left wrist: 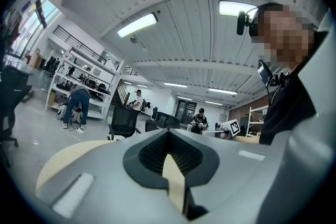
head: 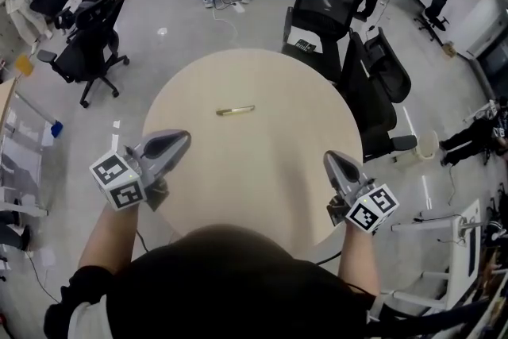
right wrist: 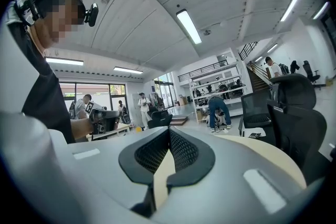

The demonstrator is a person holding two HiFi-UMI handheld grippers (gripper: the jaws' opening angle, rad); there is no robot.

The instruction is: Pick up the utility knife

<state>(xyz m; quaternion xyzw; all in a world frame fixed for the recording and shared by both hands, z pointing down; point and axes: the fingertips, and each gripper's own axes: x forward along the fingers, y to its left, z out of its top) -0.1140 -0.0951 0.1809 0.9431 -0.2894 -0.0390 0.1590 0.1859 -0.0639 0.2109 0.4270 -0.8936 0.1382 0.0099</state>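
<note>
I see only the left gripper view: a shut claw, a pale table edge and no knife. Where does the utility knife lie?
Observer: In the head view, the utility knife lies flat on the round table. It is ahead of the left claw, a little to its right, and apart from it.
Operator: What about the right claw?
Observer: The right claw is shut with nothing between its jaws. It is at the table's near right edge.
Operator: Which claw is nearer to the knife?
Observer: The left claw seems nearer in the head view. The knife lies closer to its side of the table.
</note>
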